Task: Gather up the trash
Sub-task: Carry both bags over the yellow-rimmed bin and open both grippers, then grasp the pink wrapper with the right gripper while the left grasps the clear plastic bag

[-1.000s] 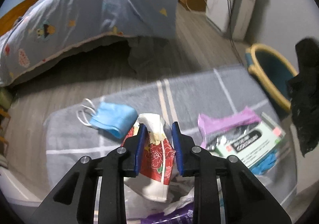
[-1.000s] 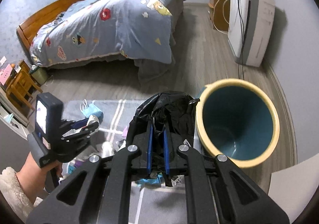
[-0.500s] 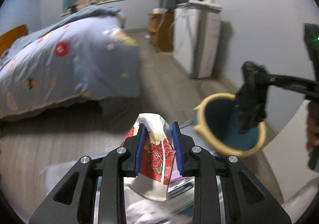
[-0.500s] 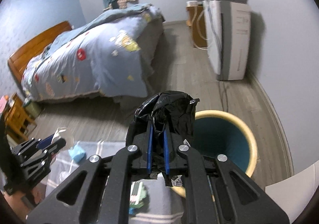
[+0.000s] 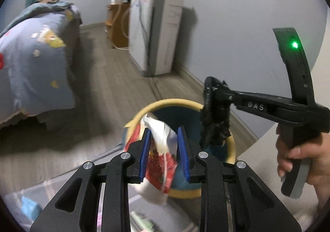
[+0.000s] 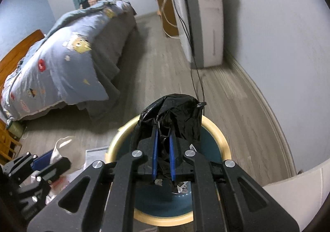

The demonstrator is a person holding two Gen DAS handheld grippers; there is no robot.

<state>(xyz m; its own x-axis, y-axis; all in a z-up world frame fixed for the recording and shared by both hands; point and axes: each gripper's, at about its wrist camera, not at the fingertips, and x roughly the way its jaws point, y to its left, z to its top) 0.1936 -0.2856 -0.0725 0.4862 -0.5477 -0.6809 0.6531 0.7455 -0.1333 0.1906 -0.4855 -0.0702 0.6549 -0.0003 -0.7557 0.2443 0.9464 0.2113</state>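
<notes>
My left gripper [image 5: 163, 138] is shut on a crumpled red-and-white floral paper cup [image 5: 160, 157] and holds it over the near rim of a teal bin with a yellow rim [image 5: 165, 103]. My right gripper [image 6: 164, 136] is shut on a wad of black plastic bag [image 6: 177, 114], directly above the bin [image 6: 216, 128]. In the left wrist view the right gripper [image 5: 208, 95] reaches in from the right, held by a hand [image 5: 301, 155], with the black bag [image 5: 216, 122] hanging over the bin's far side. The left gripper [image 6: 41, 161] with the cup [image 6: 66, 149] shows at lower left of the right wrist view.
A bed with a blue patterned quilt [image 6: 61, 60] fills the left. A white appliance [image 6: 202, 21] with a dangling cable stands by the right wall, a wooden cabinet [image 5: 117, 23] behind it. A grey rug [image 5: 51, 186] with more litter lies below left. A white surface [image 6: 299, 194] sits at lower right.
Both grippers swung from above the rug to over the bin, carrying the cup and the black bag. The rug's litter slid out of view to the lower left.
</notes>
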